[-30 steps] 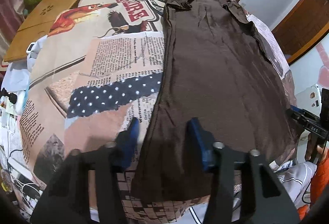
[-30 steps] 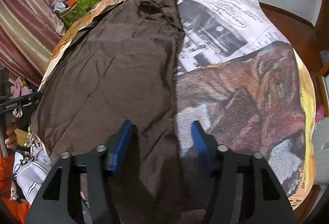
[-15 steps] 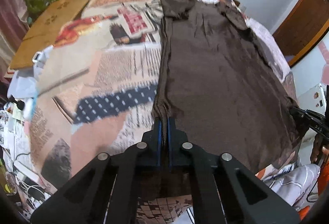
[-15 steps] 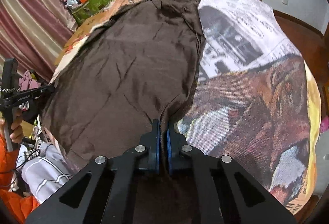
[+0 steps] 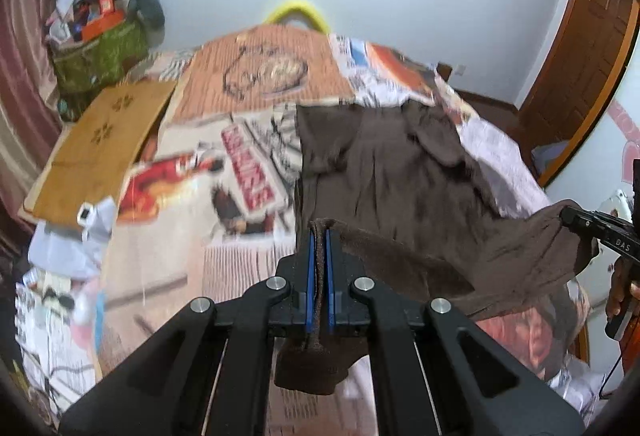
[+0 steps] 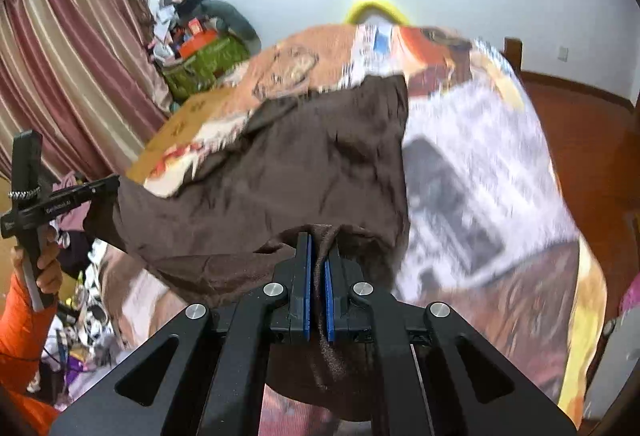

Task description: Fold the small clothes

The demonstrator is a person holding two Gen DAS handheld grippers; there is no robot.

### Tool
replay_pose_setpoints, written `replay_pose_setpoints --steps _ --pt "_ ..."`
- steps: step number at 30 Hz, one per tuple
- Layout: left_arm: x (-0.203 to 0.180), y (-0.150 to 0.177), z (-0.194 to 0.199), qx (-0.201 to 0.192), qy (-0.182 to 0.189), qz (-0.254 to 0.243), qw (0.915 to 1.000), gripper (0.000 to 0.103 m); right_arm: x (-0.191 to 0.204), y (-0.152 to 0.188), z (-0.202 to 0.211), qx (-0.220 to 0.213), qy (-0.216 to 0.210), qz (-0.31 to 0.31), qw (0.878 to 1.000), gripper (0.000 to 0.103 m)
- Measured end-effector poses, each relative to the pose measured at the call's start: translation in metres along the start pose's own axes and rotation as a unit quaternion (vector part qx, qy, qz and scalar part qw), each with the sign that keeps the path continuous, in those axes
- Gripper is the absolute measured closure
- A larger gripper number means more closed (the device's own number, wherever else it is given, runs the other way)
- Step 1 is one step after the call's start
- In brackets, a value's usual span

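Note:
A small dark brown garment (image 5: 384,172) lies on a bed covered with a printed newspaper-pattern blanket (image 5: 224,204). My left gripper (image 5: 319,236) is shut on the garment's near left hem corner and holds it lifted. My right gripper (image 6: 318,240) is shut on the near right hem corner of the brown garment (image 6: 304,164), also lifted. The near edge hangs stretched between the two grippers while the far collar end rests on the blanket (image 6: 472,172). The right gripper shows at the right edge of the left wrist view (image 5: 568,214), and the left gripper shows at the left of the right wrist view (image 6: 114,182).
A flat brown cardboard sheet (image 5: 100,140) lies on the bed's left side. A green bag of clutter (image 5: 100,52) stands by the striped curtain (image 6: 72,76). A wooden door (image 5: 580,76) is at the right. Papers and clothes (image 5: 52,296) litter the floor at left.
Both grippers closed on the hem corners, then lifted them off the bed and carried them up and forward; the near half of the garment now hangs in the air.

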State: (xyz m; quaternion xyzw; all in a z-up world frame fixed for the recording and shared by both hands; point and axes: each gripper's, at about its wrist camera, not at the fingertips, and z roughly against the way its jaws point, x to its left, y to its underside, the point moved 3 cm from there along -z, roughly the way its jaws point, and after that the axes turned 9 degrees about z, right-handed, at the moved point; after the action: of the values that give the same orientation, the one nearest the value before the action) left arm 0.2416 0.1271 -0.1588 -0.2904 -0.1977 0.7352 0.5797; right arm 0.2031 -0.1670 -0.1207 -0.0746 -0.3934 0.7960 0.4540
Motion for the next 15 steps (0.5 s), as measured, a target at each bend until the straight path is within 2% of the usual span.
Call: replay_pose_setpoints --steps 8,15 --pt "-0.015 -0.065 -0.022 -0.054 0.006 -0.012 0.9984 0.099 -0.021 -0.05 -0.009 -0.04 0.019 0.008 0.999 0.098" --pt "-0.015 -0.107 -0.071 -0.055 0.003 -0.006 0.9985 0.099 -0.051 -0.085 -0.046 -0.048 0.027 -0.004 0.998 0.098"
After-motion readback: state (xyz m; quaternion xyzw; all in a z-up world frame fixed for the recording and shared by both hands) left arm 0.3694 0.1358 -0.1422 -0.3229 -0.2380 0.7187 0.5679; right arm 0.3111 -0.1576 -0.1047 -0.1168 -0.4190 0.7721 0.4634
